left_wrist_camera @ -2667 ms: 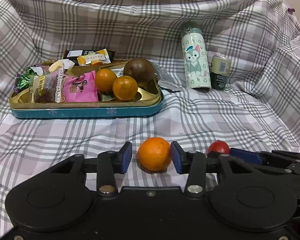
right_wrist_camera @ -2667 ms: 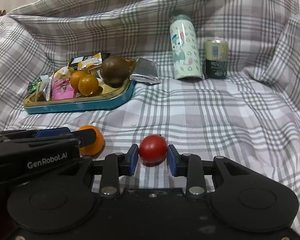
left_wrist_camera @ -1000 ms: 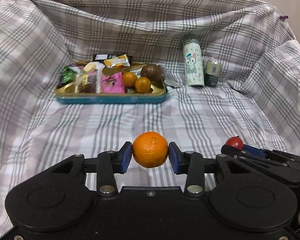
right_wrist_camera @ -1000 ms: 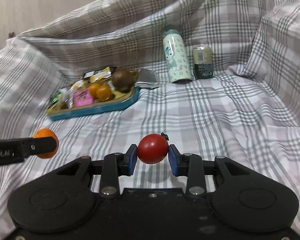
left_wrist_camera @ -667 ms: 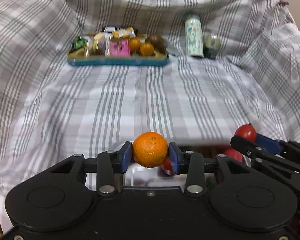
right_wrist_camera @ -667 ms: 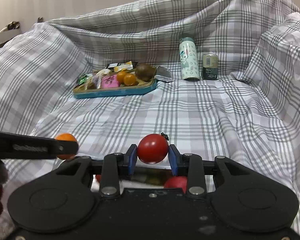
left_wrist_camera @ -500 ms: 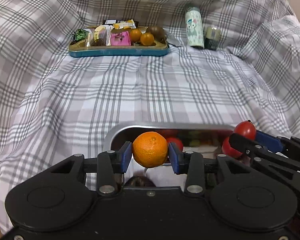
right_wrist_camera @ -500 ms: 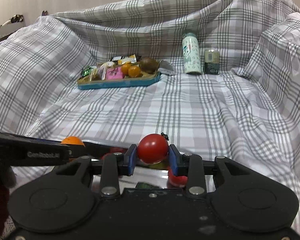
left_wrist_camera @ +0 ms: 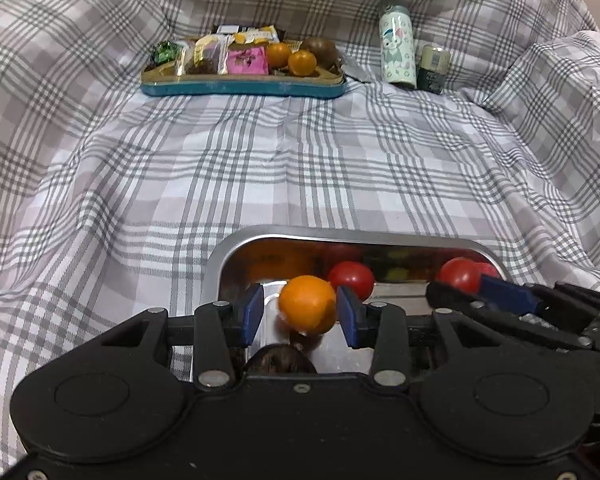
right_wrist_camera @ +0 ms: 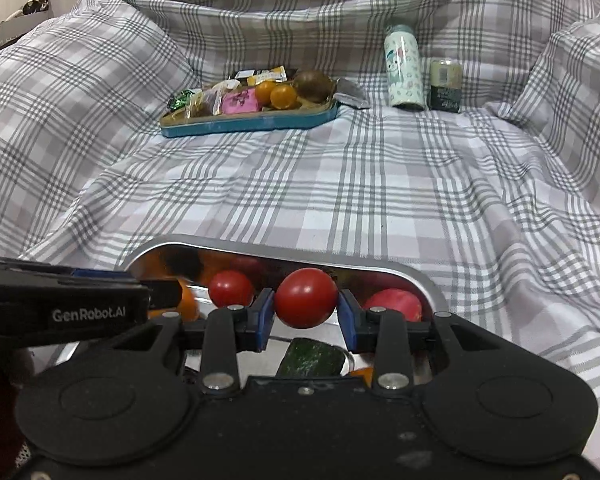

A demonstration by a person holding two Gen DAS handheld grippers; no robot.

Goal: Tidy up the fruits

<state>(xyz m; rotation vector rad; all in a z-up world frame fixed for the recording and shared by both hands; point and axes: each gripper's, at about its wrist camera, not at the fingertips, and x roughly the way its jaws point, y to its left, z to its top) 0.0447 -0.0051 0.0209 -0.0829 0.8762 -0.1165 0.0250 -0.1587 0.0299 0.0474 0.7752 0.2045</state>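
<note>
Cloth: a grey plaid cloth [right_wrist_camera: 380, 184] covers the whole surface and rises at the back and sides.
Metal tray: a shiny steel tray [left_wrist_camera: 236, 240] sits at the near edge of the cloth, already holding tomatoes, something green and a dark fruit.
Snack tin: a teal tin [left_wrist_camera: 242, 86] at the far edge carries wrapped snacks, two small oranges [left_wrist_camera: 302, 63] and a brown fruit.
Bottle and can: a printed bottle [right_wrist_camera: 403, 70] and a small can [right_wrist_camera: 445, 85] stand at the far right of the cloth, just beside each other.
Left gripper: the left gripper [left_wrist_camera: 298, 312] has let go; its pads stand apart from the orange [left_wrist_camera: 307, 304], which looks blurred and is probably dropping into the tray's left half.
Right gripper: the right gripper [right_wrist_camera: 305, 312] is clenched on a tomato [right_wrist_camera: 305, 297] over the tray's right half.
Handling: the orange seems firm and light. The tomato is smooth, thin-skinned and bruises easily, so a gentle grip across its widest part suits, with a low release.
</note>
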